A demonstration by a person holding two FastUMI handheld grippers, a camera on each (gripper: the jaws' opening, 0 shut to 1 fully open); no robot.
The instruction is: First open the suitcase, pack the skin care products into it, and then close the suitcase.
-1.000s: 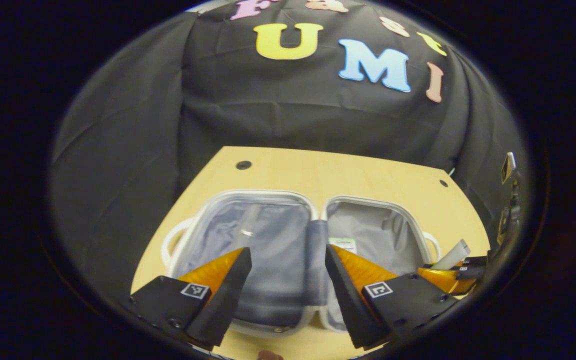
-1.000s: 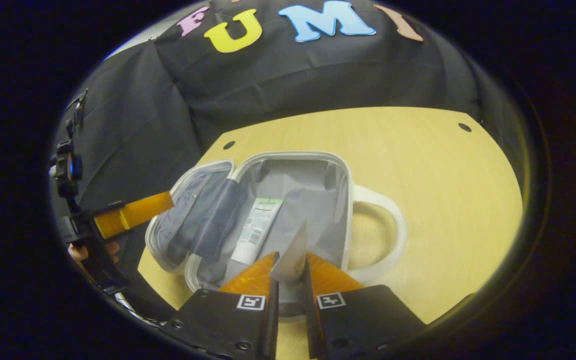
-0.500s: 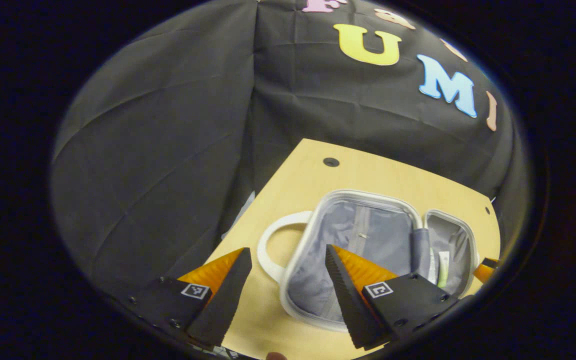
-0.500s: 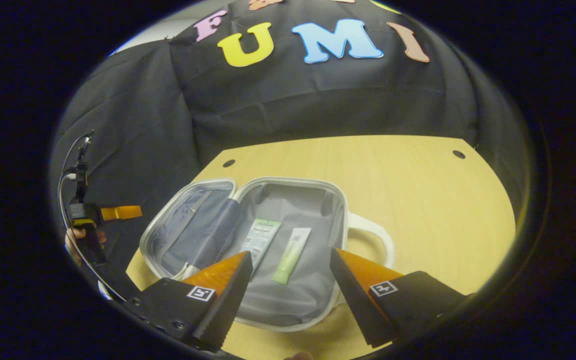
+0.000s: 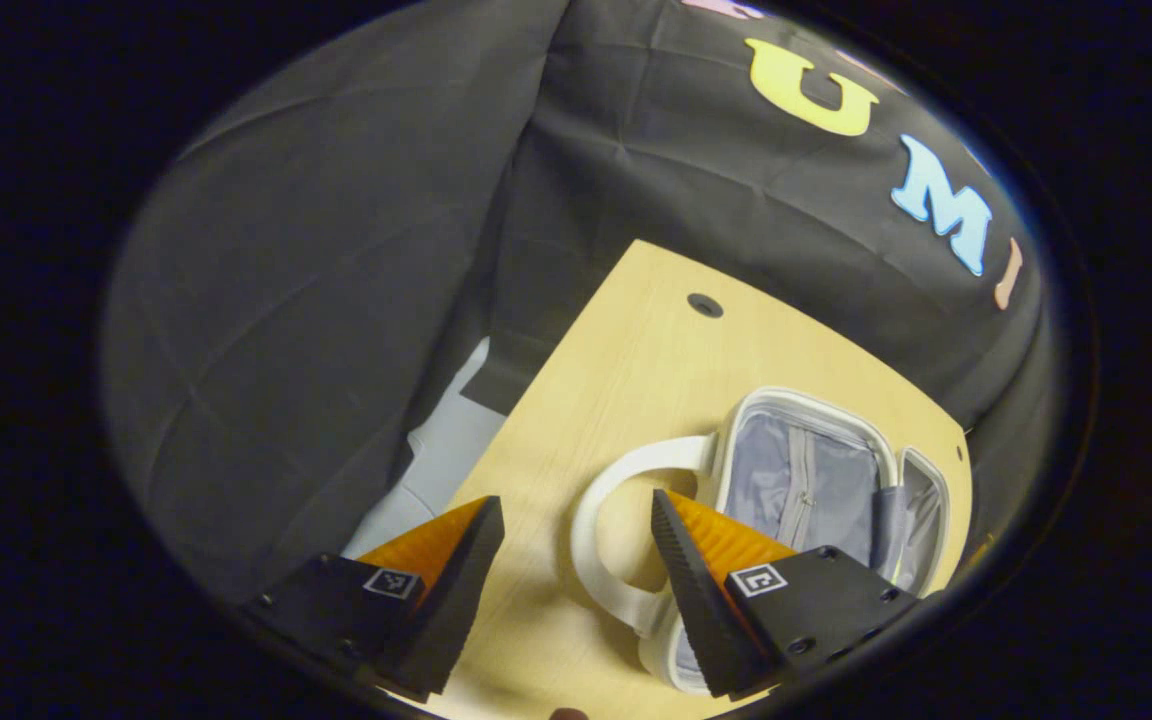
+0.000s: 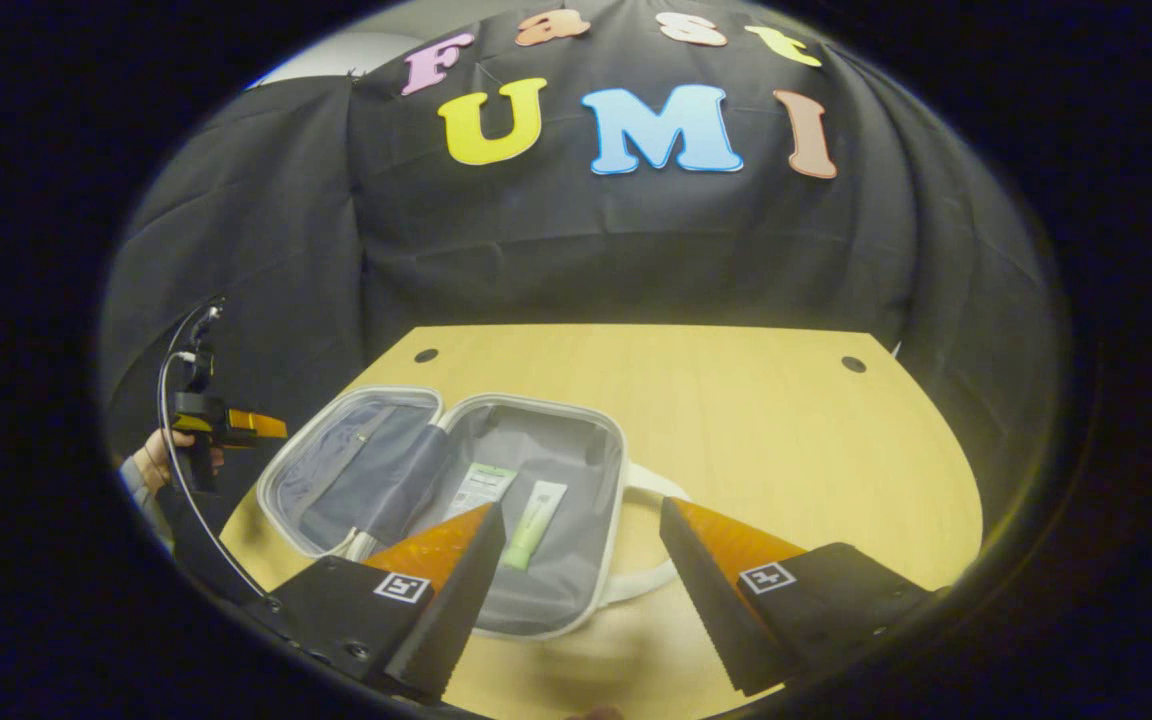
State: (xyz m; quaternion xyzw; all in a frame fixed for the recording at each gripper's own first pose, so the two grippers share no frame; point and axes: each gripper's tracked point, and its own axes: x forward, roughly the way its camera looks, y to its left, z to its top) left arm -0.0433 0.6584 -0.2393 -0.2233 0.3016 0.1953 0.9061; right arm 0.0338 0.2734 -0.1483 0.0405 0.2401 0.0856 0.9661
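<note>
The small white suitcase (image 6: 576, 425) lies open on the wooden table (image 6: 786, 440), its grey lining showing. In its right half lie two skin care tubes side by side: a white tube (image 6: 476, 488) and a green tube (image 6: 536, 508). My right gripper (image 6: 581, 508) hovers open above the suitcase's near right edge, with nothing between its fingers. My left gripper (image 5: 574, 502) is open too, above the table by the suitcase's white handle (image 5: 604, 500), and it holds nothing. The suitcase (image 5: 816, 475) sits to its right. In the right gripper view the left gripper (image 6: 254, 425) is off the table's left side.
A hand (image 6: 151, 458) holds the left gripper, with a cable arching above it. The suitcase's right-hand handle (image 6: 651, 580) rests on the table. Bare tabletop stretches behind and to the right of the suitcase. Pale floor (image 5: 441, 455) shows past the table's left edge.
My right gripper opened, left the green tube in the suitcase's right half, and drew back. My left gripper swung left, from over the suitcase to beside its handle.
</note>
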